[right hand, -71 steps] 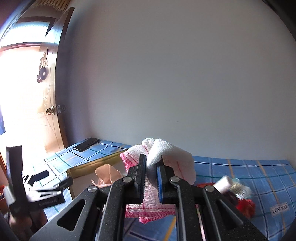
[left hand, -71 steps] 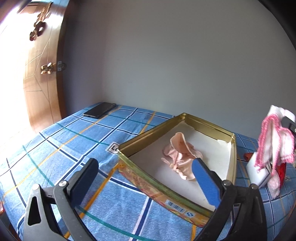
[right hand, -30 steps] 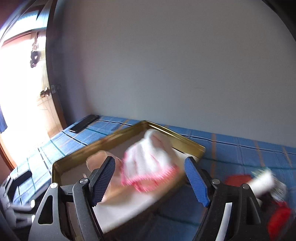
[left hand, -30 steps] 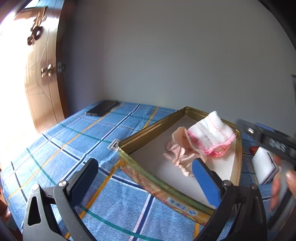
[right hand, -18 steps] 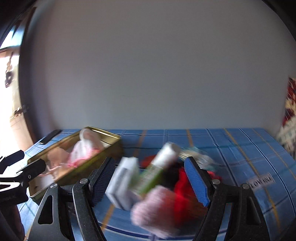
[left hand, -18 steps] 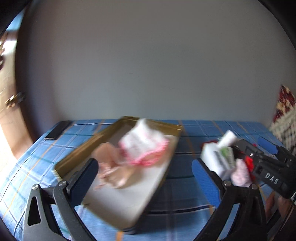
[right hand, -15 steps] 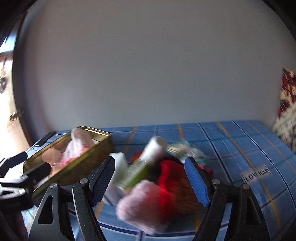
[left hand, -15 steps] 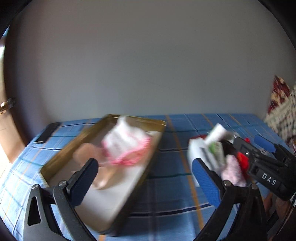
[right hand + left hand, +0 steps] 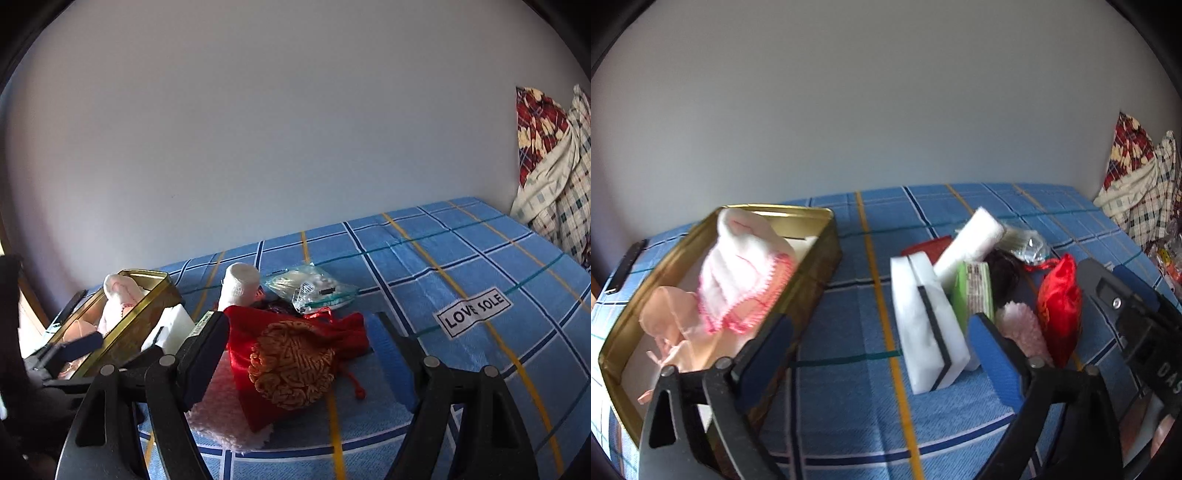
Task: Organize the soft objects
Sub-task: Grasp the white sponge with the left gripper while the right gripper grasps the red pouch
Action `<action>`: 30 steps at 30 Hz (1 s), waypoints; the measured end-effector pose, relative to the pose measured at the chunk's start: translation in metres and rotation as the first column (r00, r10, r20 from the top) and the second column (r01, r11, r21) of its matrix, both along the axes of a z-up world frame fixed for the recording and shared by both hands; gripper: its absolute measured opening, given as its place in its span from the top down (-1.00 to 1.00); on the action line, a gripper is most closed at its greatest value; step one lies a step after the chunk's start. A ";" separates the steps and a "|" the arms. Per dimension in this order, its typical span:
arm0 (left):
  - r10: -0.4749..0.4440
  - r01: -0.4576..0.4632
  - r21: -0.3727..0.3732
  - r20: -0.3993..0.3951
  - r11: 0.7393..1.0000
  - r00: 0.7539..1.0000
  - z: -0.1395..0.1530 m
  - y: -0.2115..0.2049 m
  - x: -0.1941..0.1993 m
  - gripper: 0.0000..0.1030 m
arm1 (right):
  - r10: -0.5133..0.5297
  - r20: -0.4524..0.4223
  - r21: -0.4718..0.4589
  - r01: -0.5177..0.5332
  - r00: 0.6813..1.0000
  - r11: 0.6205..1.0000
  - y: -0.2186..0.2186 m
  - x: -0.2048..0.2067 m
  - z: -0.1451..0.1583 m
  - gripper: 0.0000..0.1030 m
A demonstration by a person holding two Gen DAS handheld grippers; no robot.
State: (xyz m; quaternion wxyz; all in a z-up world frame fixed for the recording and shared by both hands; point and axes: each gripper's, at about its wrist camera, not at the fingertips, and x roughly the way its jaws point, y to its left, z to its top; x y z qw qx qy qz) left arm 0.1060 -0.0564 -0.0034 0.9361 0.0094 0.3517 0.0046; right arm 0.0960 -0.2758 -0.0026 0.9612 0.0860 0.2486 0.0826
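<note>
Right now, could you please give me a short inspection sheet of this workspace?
Surface: blue checked cloth.
Job's things: pink-edged cloth and peach cloth lie in the gold tin; red pouch and pink fluffy piece lie outside it.
Clutter: white sponges, white roll, green box, plastic bag.
Grippers: left gripper closing, nothing between; right gripper open around the pouch.
Cables: nothing seen.
Surroundings: plain wall, patterned fabrics.

White-pink cloth now in tin, right claw empty.
</note>
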 end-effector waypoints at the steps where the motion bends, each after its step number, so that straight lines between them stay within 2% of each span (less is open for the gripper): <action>1: -0.007 0.007 -0.006 0.000 1.000 1.000 -0.001 0.000 0.002 -0.74 | 0.010 -0.010 0.005 -0.009 1.000 1.000 0.003 0.003 -0.001 -0.55; 4: -0.035 0.035 -0.046 0.006 0.998 0.999 -0.001 0.002 0.002 -0.48 | 0.040 -0.048 0.023 -0.039 0.998 0.999 0.005 0.011 -0.004 -0.55; 8: -0.114 0.115 -0.123 0.015 0.986 0.993 -0.002 0.004 -0.001 0.29 | 0.072 -0.097 0.027 -0.069 0.993 0.997 0.008 0.021 -0.010 -0.55; 9: -0.133 0.134 -0.126 0.019 0.983 0.991 -0.002 0.002 -0.002 0.39 | 0.082 -0.106 0.028 -0.080 0.991 0.996 0.010 0.022 -0.011 -0.55; 11: -0.161 0.164 -0.107 0.034 0.981 0.986 -0.002 -0.004 -0.005 0.43 | 0.097 -0.125 0.028 -0.094 0.987 0.995 0.013 0.026 -0.013 -0.55; 15: -0.189 0.193 -0.136 0.041 0.972 0.981 -0.003 -0.005 -0.004 0.54 | 0.116 -0.159 0.056 -0.108 0.981 0.993 0.012 0.032 -0.018 -0.51; 17: -0.191 0.195 -0.144 0.042 0.970 0.981 -0.004 -0.004 -0.003 0.55 | 0.124 -0.159 0.078 -0.113 0.979 0.991 0.010 0.033 -0.018 -0.01; 20: -0.193 0.197 -0.162 0.044 0.967 0.980 -0.003 -0.001 -0.003 0.57 | 0.135 -0.150 0.087 -0.123 0.979 0.989 0.010 0.032 -0.017 0.27; 23: -0.186 0.194 -0.169 0.059 0.966 0.981 0.000 0.003 -0.009 0.58 | 0.132 -0.129 0.082 -0.122 0.983 0.989 0.011 0.028 -0.015 0.41; 30: -0.168 0.181 -0.138 0.099 0.974 0.981 0.003 0.005 -0.019 0.58 | 0.115 -0.058 0.061 -0.112 0.992 0.992 0.011 0.017 -0.008 0.50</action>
